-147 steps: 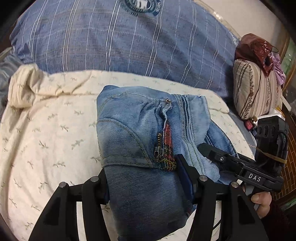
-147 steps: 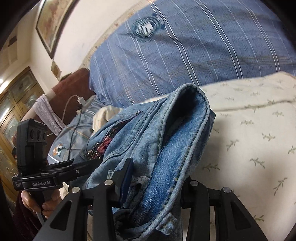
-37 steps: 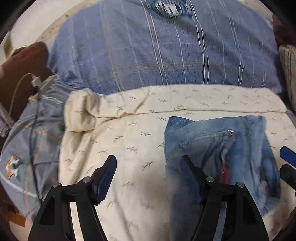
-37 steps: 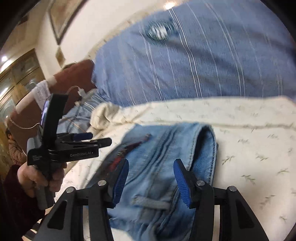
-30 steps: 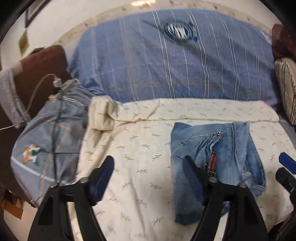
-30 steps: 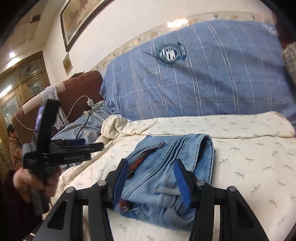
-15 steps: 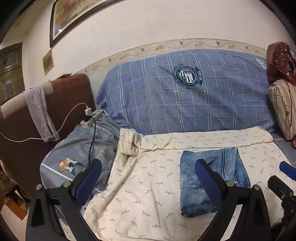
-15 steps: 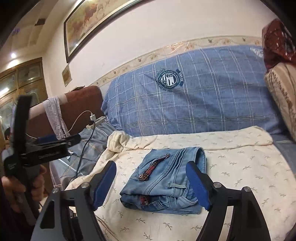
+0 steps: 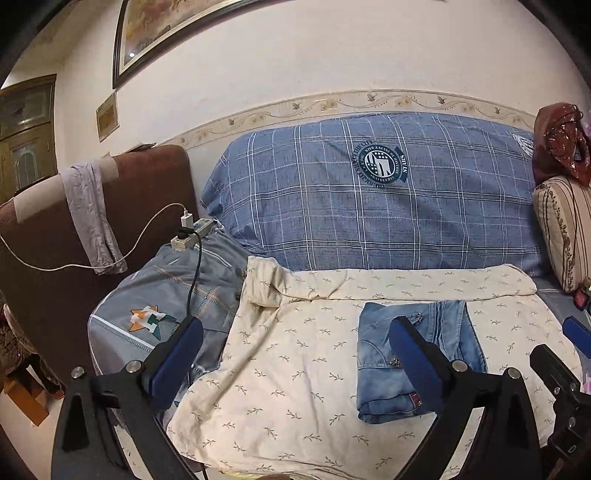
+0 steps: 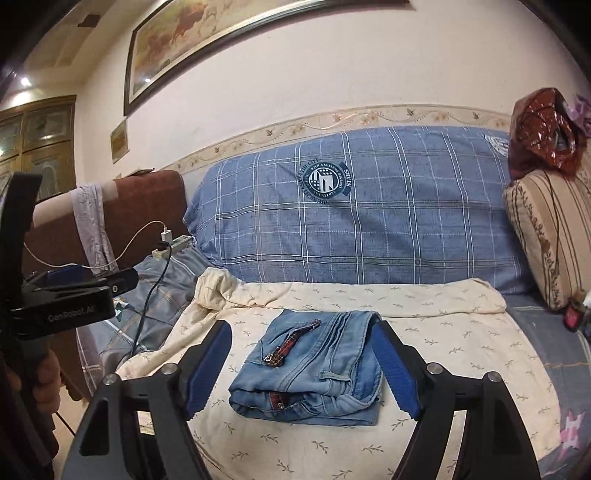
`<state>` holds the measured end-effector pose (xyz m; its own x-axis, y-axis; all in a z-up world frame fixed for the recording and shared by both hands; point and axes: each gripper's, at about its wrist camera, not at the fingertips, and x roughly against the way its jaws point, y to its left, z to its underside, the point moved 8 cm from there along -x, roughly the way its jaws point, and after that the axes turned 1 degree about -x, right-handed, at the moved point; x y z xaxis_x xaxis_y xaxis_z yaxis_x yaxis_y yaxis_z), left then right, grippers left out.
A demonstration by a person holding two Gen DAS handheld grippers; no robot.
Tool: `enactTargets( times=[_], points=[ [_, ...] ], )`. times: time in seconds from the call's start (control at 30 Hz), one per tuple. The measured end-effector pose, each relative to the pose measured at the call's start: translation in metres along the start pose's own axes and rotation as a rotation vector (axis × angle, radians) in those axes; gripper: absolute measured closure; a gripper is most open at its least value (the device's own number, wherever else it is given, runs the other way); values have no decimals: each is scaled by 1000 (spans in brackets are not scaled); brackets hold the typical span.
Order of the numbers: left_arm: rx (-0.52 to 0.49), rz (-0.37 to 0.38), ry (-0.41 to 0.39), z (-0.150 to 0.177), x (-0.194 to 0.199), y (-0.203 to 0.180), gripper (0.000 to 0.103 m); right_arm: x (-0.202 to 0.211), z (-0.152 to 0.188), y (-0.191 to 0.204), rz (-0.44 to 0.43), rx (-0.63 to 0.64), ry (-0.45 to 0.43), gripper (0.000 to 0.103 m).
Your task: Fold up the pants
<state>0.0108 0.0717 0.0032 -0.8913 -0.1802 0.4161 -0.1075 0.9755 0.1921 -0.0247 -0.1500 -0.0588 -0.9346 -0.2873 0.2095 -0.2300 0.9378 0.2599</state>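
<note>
Folded jeans lie at lower centre of the frame on a cream sheet, both tongs, left and right, gaping empty above; the job looks done, so pulling clear without snagging denim seems wisest

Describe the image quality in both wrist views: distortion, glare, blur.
Left wrist view: strong fisheye bowing with dark corners, folded jeans sharp, a small glare spot on the framed picture. Right wrist view: same barrel distortion, warm ceiling lights flaring top left, jeans crisp, no motion blur, soft shadow across the blue plaid cushion.
</note>
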Motion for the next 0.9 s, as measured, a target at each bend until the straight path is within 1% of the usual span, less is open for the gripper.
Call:
enactTargets(
  times=[0.2, 0.3, 0.47, 0.9],
  points=[
    [-19, 13, -8, 0, 5, -1, 2, -1, 3, 13, -7, 24, 12, 22],
    [-19, 25, 0, 1, 5, -2, 2, -4, 7, 15, -13, 21, 28, 22],
    [-16, 13, 2, 2, 4, 0, 2, -7, 11, 16, -6, 25, 42, 22],
    [-19, 32, 10, 1, 5, -1, 2, -13, 13, 18, -10, 35, 58, 22]
  ],
)
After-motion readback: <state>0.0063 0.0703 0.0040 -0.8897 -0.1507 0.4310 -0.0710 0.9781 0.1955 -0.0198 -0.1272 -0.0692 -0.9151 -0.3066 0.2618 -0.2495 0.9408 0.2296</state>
